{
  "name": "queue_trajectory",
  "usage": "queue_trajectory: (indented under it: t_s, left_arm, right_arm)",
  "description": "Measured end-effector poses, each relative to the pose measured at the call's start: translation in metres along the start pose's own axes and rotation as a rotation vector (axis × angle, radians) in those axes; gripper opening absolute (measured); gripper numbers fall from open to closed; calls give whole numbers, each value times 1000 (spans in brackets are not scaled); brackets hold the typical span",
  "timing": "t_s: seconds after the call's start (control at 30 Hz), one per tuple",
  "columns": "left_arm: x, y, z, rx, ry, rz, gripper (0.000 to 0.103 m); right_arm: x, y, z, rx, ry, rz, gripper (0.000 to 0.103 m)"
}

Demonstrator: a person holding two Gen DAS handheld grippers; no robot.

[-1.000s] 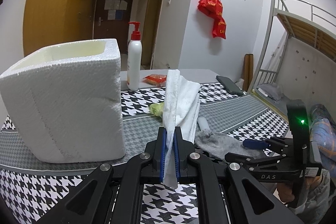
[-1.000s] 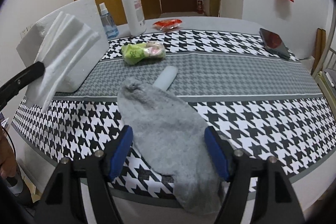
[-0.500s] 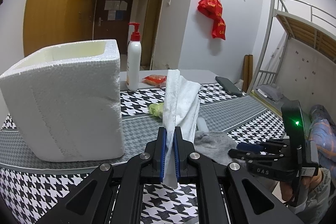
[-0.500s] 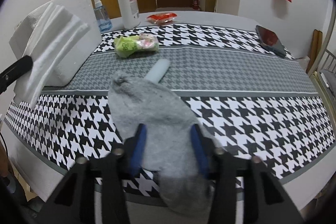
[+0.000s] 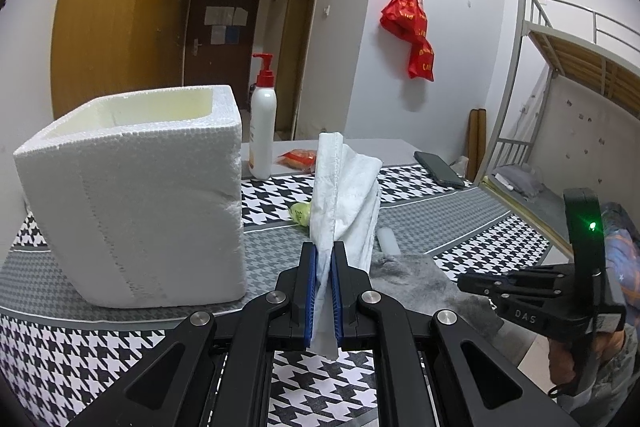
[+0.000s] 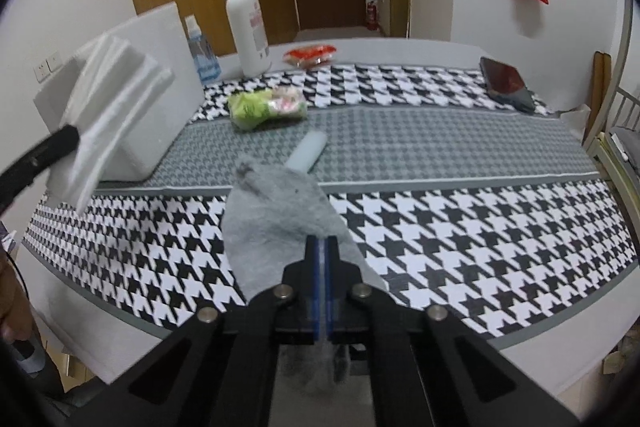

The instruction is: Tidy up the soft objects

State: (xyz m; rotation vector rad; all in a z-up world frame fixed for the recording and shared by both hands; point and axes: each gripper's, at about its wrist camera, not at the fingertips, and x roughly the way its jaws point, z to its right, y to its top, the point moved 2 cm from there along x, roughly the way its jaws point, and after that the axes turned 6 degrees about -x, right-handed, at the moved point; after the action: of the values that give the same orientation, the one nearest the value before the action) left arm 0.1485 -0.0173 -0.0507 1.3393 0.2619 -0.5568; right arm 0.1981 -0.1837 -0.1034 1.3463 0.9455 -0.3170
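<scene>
Tongs on both sides were clamped on cloth. The right tongs (image 6: 323, 247) had just been closing and their blue pads now pinched the near part of the grey sock (image 6: 276, 211), which lay across the near edge of the counter (image 6: 460, 227), its near end hanging over that edge and its far end reaching toward the grey middle band of the cloth cover. The left tongs (image 5: 323, 267) were shut on the lower edge of a folded white cloth (image 5: 344, 195), held upright and clear of the counter, just beside the open white foam box (image 5: 136, 211) at the counter's left end.

Judged from its limp, fuzzy look, the sock should be light and floppy, likely to sag and swing once lifted; a pinch through both layers near the middle of its length would probably keep it from trailing, while a hold at one end would leave the rest dangling. The white cloth looked thin and creased, holding its folds only loosely, so a grip low across all layers seemed sound.

Beyond the sock lay a pale cylinder (image 6: 306, 153), touching or just under its far end, then a green-and-pink packet (image 6: 266, 107). Toward the far edge stood a pump bottle (image 6: 248, 31) with a red packet (image 6: 310, 53) beside it, and a dark phone (image 6: 506, 83) lay near the far right corner.
</scene>
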Motion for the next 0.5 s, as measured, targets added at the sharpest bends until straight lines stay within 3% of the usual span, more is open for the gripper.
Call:
queue_trajectory:
  t_s: [0.13,0.2,0.23,0.27,0.33,0.5]
  left_arm:
    - [-1,0,0,1,4,3,8]
    - [-1,-1,0,0,11,3,8]
    - [-1,0,0,-2,12,3,8]
    - [-1,-1,0,-5,12,3,8]
    - [-1,-1,-2,-9,20,5,8]
    - [0,-2,-5,-16,21,1,8]
  right_arm:
    - [-1,1,-4,-21,44,4,5]
    - [1,0,-8,-33,62,2,11]
    - [3,0,-9,-38,70,-2,26]
    - [5,0,-11,-46,75,-7,47]
    - [6,-1,-15,-62,70,3,71]
    - [10,1,-19,-99,66,25,74]
